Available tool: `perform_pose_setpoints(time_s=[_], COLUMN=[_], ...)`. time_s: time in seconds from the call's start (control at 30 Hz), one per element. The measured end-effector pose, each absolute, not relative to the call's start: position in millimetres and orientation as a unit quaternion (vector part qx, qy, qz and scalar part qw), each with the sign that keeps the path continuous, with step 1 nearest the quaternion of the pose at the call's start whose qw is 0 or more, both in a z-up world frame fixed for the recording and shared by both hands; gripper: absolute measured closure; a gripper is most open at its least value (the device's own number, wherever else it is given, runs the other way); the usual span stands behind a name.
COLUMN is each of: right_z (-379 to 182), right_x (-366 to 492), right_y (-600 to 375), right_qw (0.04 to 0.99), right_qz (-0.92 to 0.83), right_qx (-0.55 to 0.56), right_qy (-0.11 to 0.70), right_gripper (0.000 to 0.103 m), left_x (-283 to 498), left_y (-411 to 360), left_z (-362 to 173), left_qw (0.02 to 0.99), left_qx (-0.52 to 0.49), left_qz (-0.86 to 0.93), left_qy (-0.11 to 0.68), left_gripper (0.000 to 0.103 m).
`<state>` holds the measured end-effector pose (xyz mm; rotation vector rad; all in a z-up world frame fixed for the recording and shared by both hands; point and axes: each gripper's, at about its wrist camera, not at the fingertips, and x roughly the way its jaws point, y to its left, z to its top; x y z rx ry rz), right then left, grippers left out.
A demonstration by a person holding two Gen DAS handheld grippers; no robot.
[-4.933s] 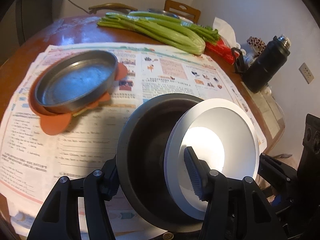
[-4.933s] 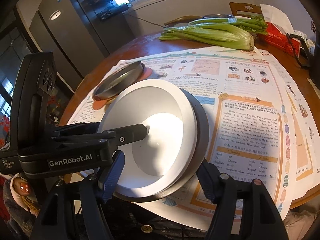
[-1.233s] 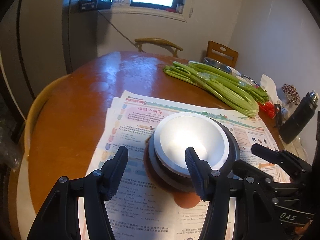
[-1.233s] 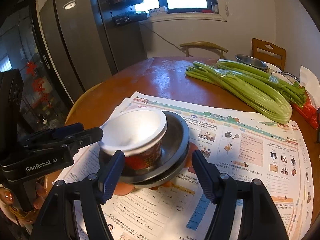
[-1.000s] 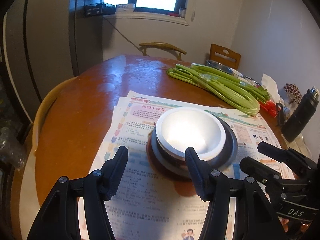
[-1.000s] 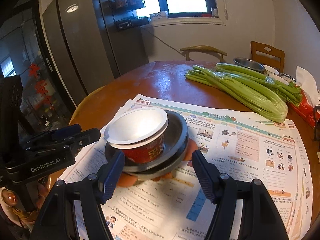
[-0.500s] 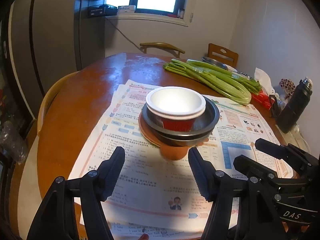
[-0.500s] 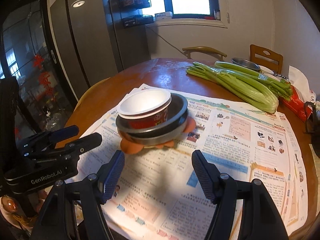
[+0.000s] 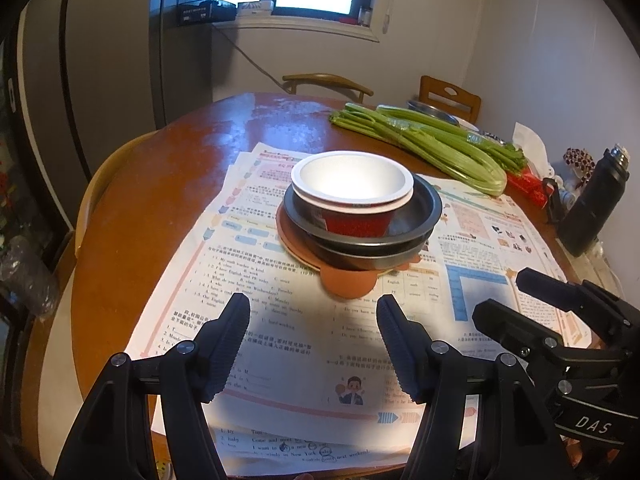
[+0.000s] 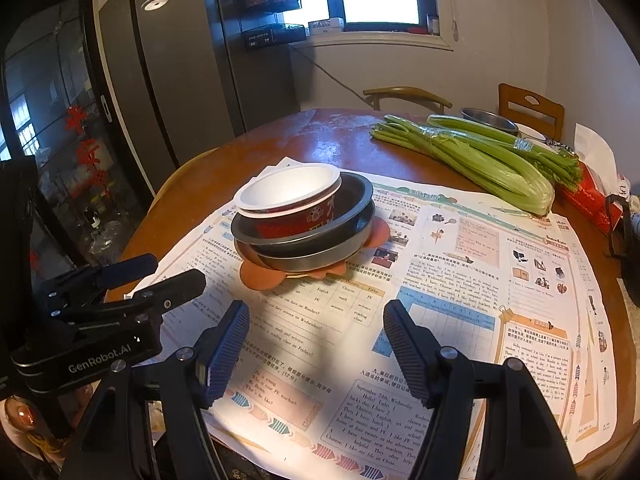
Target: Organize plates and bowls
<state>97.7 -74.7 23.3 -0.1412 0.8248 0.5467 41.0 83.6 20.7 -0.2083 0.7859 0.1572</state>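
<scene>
Fingers point(image 9: 234, 332) of the left gripper point(image 9: 312, 340) are standing apart with nothing between them, and the right gripper point(image 10: 316, 344) is likewise gaping over bare newspaper point(image 10: 460, 280), both short of the stack. Sitting upright on the newspaper-covered round counter point(image 9: 168, 184), rims facing up, are a white-lined red paper bowl point(image 9: 352, 188) nesting off-center in a dark metal bowl point(image 9: 420, 216), a second metal pan point(image 10: 320, 258) under that, and an orange flower-shaped mat point(image 9: 348, 284) at the bottom. Celery bunch point(image 10: 480, 160) is lying behind the stack, its long axis running diagonally toward the right edge. Black bottle point(image 9: 592, 208) is standing at far right, well apart. Nothing is blocking the way between fingers and stack.
</scene>
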Motion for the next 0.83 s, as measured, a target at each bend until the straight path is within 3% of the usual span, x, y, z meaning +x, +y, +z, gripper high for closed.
perform_pose_setpoints(time_s=[0.83], right_z=[14.5], right_x=[109.9], right_y=[-88.6], right_qw=[0.873], right_qz=[0.257], right_qx=[-0.053], right_qy=[0.412], right_gripper=[0.033], left_x=[54.3], left_y=[88.8], left_z=[20.9], left_qw=[0.913], left_qx=[-0.108], left_qz=[0.054], left_qy=[0.389], left_gripper=[0.035])
